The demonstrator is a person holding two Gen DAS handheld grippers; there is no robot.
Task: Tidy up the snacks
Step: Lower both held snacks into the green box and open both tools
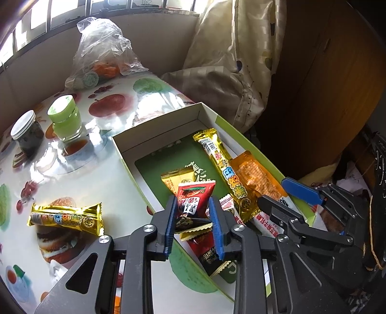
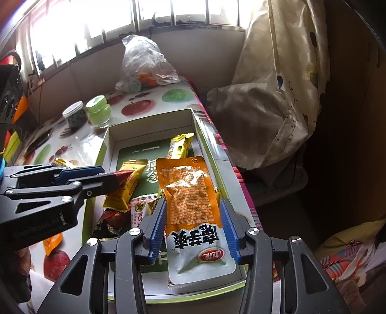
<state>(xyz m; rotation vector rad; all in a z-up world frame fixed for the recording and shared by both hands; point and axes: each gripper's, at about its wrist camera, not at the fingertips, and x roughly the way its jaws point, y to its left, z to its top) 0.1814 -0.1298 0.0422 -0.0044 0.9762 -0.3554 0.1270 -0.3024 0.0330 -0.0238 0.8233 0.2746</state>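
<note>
Orange snack pouch lay between my right gripper's parted pads, over the box, my left gripper pinched a red packet.

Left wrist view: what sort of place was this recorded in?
Most likely a lived-in home room: a table with a fruit-print cover under a barred window, a patterned curtain, and jars beside a snack box.
</note>
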